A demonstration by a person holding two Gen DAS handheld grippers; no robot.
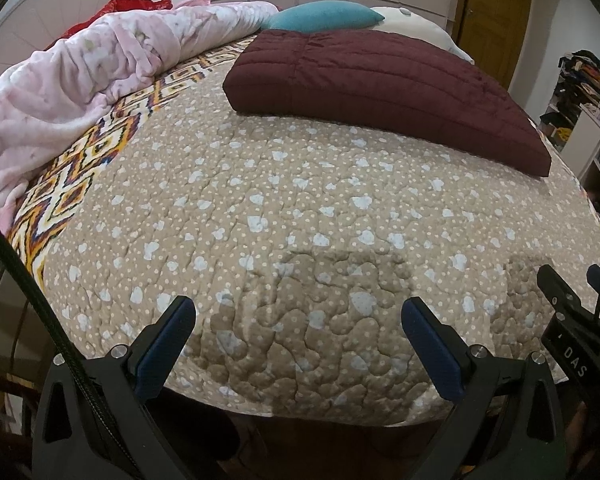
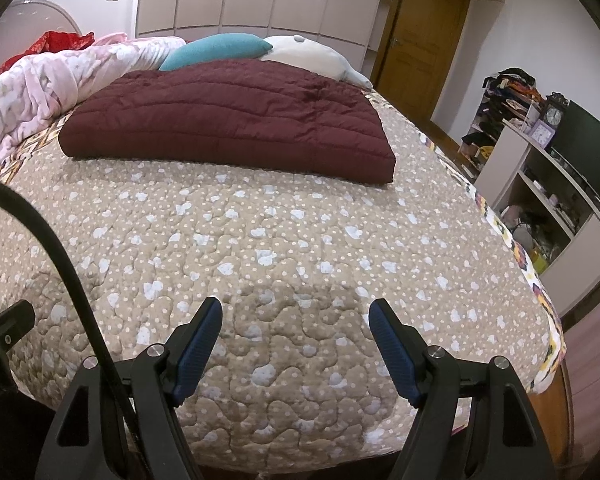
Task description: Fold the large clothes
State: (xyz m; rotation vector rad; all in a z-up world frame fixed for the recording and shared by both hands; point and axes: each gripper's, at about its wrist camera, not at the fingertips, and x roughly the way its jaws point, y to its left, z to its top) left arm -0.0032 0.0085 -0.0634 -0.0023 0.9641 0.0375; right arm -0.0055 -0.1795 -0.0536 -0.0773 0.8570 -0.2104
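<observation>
Right tongs (image 2: 296,320): closest thing to me, hanging spread wide over the near edge of the bed, nothing between the blue pads (image 2: 198,344), not touching anything.
Left tongs (image 1: 298,320): same deal, jaws standing wide apart, empty, hovering just above the quilt beside the other pair.
Bed cover (image 1: 300,208): tan quilted spread with little white hearts and dots, lying flat, near half of it bare.
Maroon jacket (image 2: 228,120): the big quilted piece, and I'm guessing it's the task's garment. It's sitting well beyond the tongs, toward the middle-far part of the bed, looking like a tidy thick rectangle with squared edges.
Progress: honestly looking like this one is folded already, edges lined up, nothing sticking out that I can see.
Pink blanket (image 1: 80,80): lying bunched up along the far left side, something red poking out behind it. Can't tell if it counts as clothes.
Pillows: teal cushion (image 2: 216,50) and a white one (image 2: 308,56) sitting at the head end.
What's left: maybe that rumpled pile, if it's on the list. Otherwise I'm thinking they're pretty much wrapping up.
</observation>
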